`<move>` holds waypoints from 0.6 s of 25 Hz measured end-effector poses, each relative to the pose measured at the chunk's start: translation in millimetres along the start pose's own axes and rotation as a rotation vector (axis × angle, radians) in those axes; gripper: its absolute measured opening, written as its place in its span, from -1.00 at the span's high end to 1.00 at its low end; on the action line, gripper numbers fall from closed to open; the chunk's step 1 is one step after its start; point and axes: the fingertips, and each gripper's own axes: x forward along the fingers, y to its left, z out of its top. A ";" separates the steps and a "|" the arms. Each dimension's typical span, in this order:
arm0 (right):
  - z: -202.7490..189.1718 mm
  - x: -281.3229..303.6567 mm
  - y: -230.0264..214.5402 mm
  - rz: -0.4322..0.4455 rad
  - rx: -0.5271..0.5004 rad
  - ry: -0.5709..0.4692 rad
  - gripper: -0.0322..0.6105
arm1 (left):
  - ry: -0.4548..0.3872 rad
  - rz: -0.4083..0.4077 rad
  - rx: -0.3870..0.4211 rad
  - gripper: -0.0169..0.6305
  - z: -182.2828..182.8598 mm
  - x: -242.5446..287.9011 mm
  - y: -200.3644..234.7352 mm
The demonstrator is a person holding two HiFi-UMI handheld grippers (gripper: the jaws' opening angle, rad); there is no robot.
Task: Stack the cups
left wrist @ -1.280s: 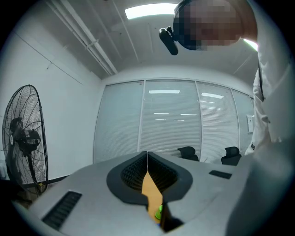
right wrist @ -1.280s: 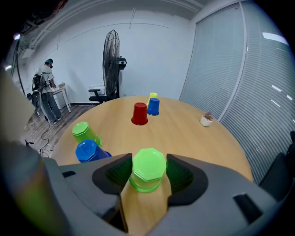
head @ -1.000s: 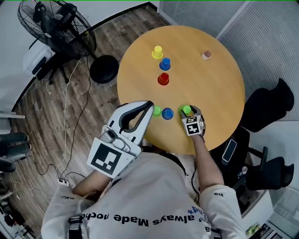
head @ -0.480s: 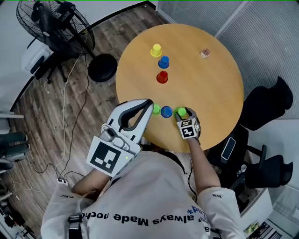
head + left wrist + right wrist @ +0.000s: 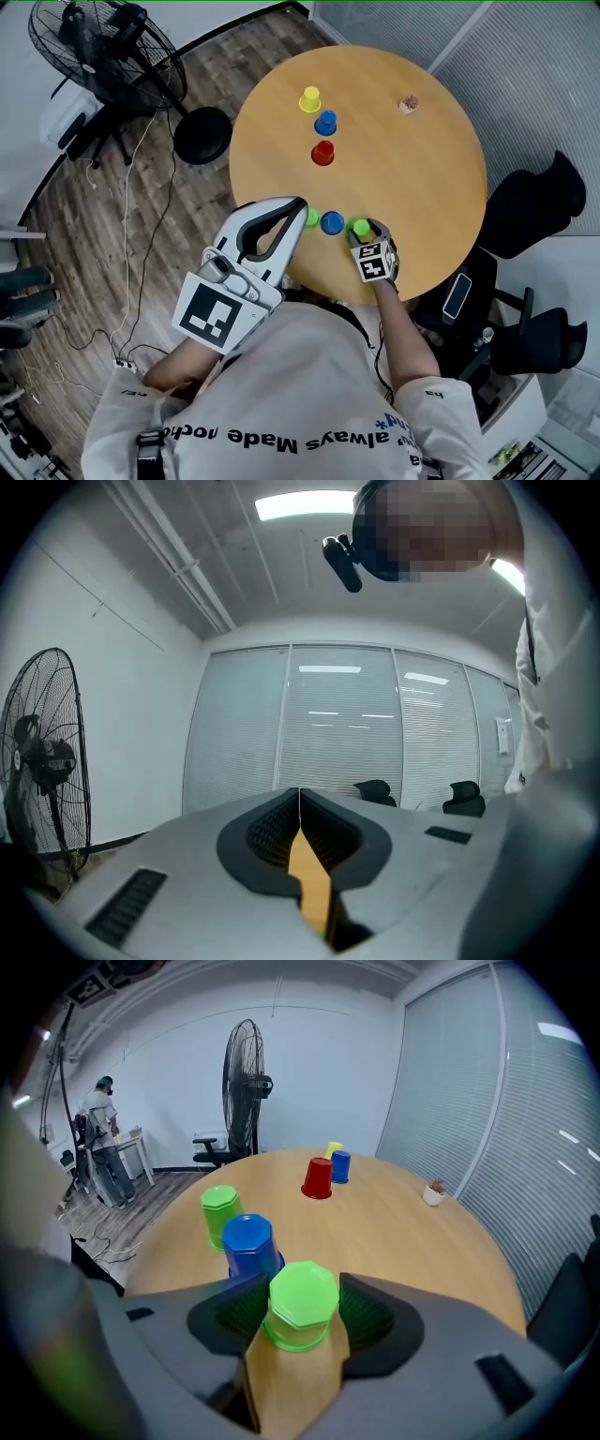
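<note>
Our right gripper has carried the green cup leftward along the near side of the counter, narrowing the gap to the near blue cup. The round wooden counter fills the middle of the head view, with a standing fan on the floor off its far left. Our left gripper hangs level above the near rim, its jaws closed tip to tip with nothing between them. The right jaws grip the upturned green cup on both sides. Just left of the near blue cup stands a second green cup. Well apart, toward the far side, a red cup, a far blue cup and a yellow cup stand in a line.
</note>
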 end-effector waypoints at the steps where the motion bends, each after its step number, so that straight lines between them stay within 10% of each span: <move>1: -0.7 0.3 0.2 0.000 0.001 0.000 0.12 | 0.001 -0.001 0.001 0.87 -0.2 0.2 -0.4; 15: 3.5 -3.1 6.1 0.031 0.032 -0.032 0.07 | -0.005 0.005 0.002 0.87 2.7 -1.1 -2.0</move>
